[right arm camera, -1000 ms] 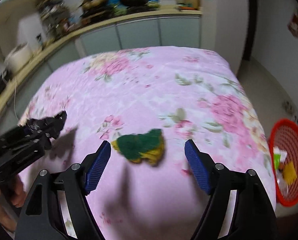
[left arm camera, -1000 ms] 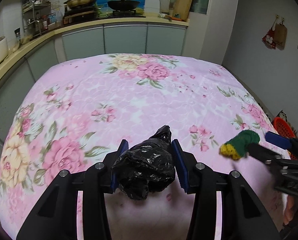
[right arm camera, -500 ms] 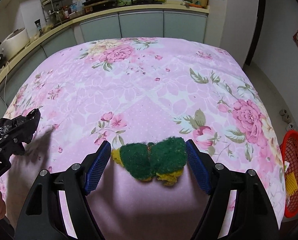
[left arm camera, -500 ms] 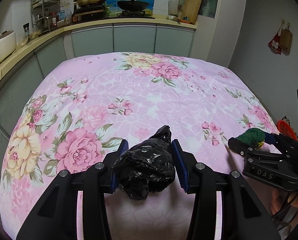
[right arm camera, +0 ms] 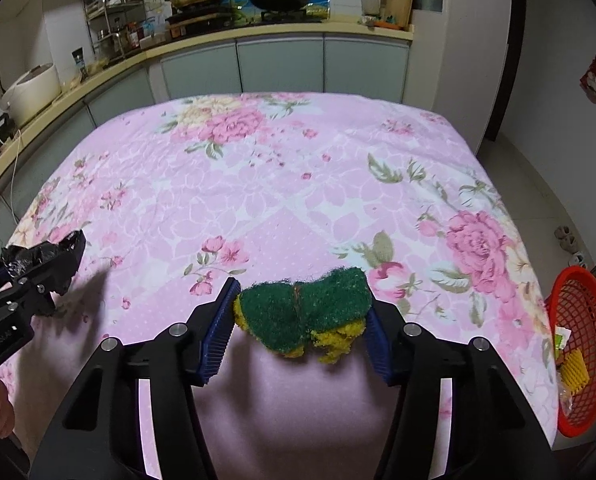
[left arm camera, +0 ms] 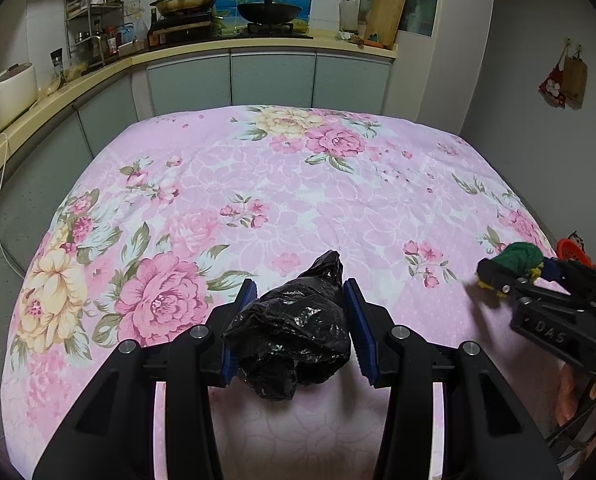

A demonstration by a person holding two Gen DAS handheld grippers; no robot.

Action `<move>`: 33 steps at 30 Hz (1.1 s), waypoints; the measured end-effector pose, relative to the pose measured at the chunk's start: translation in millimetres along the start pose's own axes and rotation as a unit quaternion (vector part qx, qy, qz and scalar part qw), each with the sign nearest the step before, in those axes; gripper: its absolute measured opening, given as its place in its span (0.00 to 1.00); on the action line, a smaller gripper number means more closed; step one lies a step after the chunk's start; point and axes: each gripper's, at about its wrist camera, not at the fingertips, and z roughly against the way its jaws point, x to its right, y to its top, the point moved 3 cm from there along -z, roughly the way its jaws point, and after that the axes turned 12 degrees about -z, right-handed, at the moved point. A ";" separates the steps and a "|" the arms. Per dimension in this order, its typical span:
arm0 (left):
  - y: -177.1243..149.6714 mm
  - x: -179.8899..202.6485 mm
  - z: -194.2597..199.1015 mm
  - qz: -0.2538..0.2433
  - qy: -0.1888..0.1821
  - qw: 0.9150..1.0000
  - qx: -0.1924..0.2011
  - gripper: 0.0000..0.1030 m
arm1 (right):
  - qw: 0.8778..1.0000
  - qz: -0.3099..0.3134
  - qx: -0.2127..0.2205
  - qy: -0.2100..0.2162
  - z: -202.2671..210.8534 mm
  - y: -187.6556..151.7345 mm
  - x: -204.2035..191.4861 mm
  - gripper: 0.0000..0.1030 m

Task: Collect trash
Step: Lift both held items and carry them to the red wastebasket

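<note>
One red basket (right arm camera: 582, 364) with scraps, right wrist view only

- red basket (right arm camera: 578, 344): cut off by right frame edge in right wrist view; contents too small to ID, only a sliver (left arm camera: 574, 246) shows in left wrist view
- person's hand (left arm camera: 578, 396): mostly hidden behind right gripper (left arm camera: 510, 276)
- counter items (left arm camera: 97, 36): too small to tell

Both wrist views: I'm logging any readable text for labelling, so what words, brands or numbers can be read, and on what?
"DAS": raised letters on the black body of the right gripper, seen from the left wrist view.
Raised lettering on the left gripper body in the right wrist view: too blurred and foreshortened to read.
Bottles and jars on the counter rack: labels too small to read.
Nothing else carries readable text.
</note>
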 end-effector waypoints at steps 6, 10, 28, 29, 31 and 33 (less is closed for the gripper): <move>5.8 0.4 10.2 0.002 0.006 1.000 0.014 0.42 | 0.999 -0.017 0.034 0.010 30.8 10.4 8.5 0.54; 14.2 4.9 21.8 0.000 0.007 0.999 0.032 0.42 | 0.997 -0.032 0.064 0.020 57.0 18.3 15.7 0.54; 47.5 44.8 71.8 -0.034 0.012 0.994 0.108 0.42 | 0.985 -0.070 0.153 0.042 144.4 28.9 45.6 0.53; 49.0 46.9 73.4 -0.035 0.011 0.993 0.111 0.42 | 0.984 -0.071 0.156 0.042 147.4 28.6 47.0 0.54; 52.5 52.8 77.5 -0.041 0.009 0.992 0.117 0.42 | 0.982 -0.077 0.165 0.042 155.8 28.5 51.8 0.54; 56.8 61.3 82.2 -0.050 0.008 0.991 0.126 0.42 | 0.981 -0.081 0.172 0.041 162.3 28.3 56.5 0.54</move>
